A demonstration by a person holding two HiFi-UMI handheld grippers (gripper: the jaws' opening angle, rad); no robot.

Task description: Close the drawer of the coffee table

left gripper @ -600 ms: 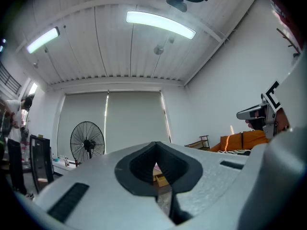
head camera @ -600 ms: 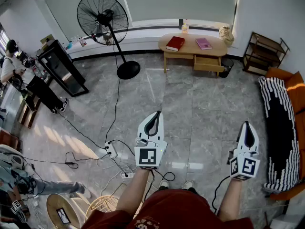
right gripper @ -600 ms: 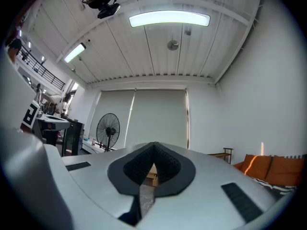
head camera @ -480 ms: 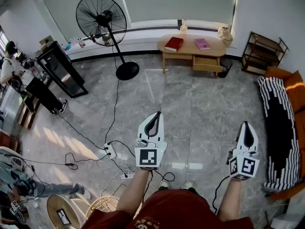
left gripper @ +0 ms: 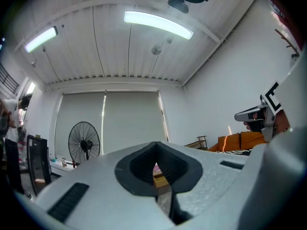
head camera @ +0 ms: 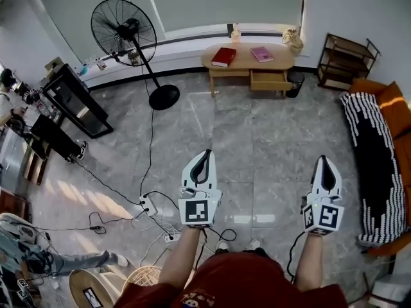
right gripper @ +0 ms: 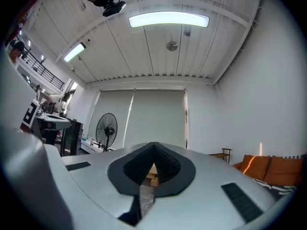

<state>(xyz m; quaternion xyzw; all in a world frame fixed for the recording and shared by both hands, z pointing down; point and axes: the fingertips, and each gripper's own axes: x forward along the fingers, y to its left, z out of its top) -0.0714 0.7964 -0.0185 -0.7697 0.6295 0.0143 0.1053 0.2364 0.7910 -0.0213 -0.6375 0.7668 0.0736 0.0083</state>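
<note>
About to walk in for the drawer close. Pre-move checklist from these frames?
1. Drawer open, needs closing: ok.
2. Table within reach: not ok, it stands across the room.
3. Floor ahead free of obstacles: ok; power strip lies off to the left.
4. Left gripper shut, empty: ok.
5. Right gripper shut, empty: ok.
6. Nothing sticking out of the drawer: cannot tell, too far.

My left gripper (head camera: 207, 153) and right gripper (head camera: 323, 159) are white with black pads, each with black-and-white square markers. The coffee table (head camera: 244, 62) and its drawer (head camera: 270, 81) are pale wood. One book (head camera: 223, 56) is red, the other book (head camera: 261, 54) pink. The floor (head camera: 257, 146) is grey marbled tile. The sofa (head camera: 393, 101) is orange, its throw (head camera: 376, 165) black with white dashes.
</note>
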